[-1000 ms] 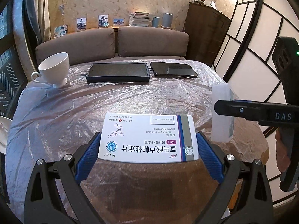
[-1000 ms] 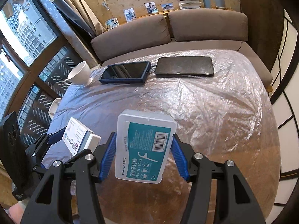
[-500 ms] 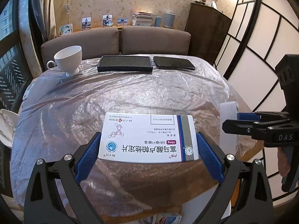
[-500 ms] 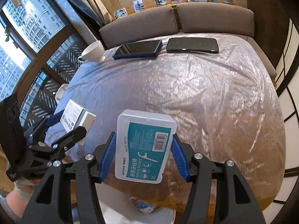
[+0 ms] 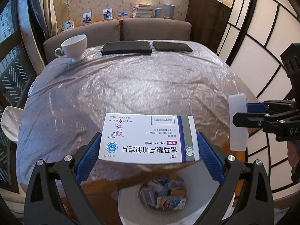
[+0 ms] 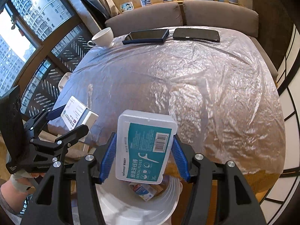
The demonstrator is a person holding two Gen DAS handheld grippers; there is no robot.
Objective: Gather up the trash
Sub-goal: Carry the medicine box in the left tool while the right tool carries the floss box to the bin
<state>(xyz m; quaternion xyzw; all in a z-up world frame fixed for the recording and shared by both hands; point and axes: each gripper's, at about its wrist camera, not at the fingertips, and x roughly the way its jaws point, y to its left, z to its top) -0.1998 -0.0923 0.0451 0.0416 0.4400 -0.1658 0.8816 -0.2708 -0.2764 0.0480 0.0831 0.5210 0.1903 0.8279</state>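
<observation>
My left gripper (image 5: 149,154) is shut on a white medicine box (image 5: 148,137) with blue print, held flat above the table's near edge. Below it stands a white trash bin (image 5: 131,202) holding several small packages. My right gripper (image 6: 143,156) is shut on a clear dental floss box (image 6: 144,146) with a teal label, hanging over the same white bin (image 6: 120,200). The left gripper (image 6: 74,121) with its medicine box (image 6: 78,115) shows at the left of the right wrist view. The right gripper (image 5: 241,113) with the floss box (image 5: 238,121) edge-on shows at the right of the left wrist view.
A table under crinkled clear plastic (image 5: 140,86) fills the middle. At its far edge sit a white cup (image 5: 74,45), a dark tablet (image 5: 126,47) and a black phone (image 5: 172,46). A brown sofa (image 5: 155,28) stands behind; a paneled screen (image 5: 262,37) is on the right.
Both grippers have drawn back from the table toward its near edge, each still holding its box. The white bin has come into view below both of them.
</observation>
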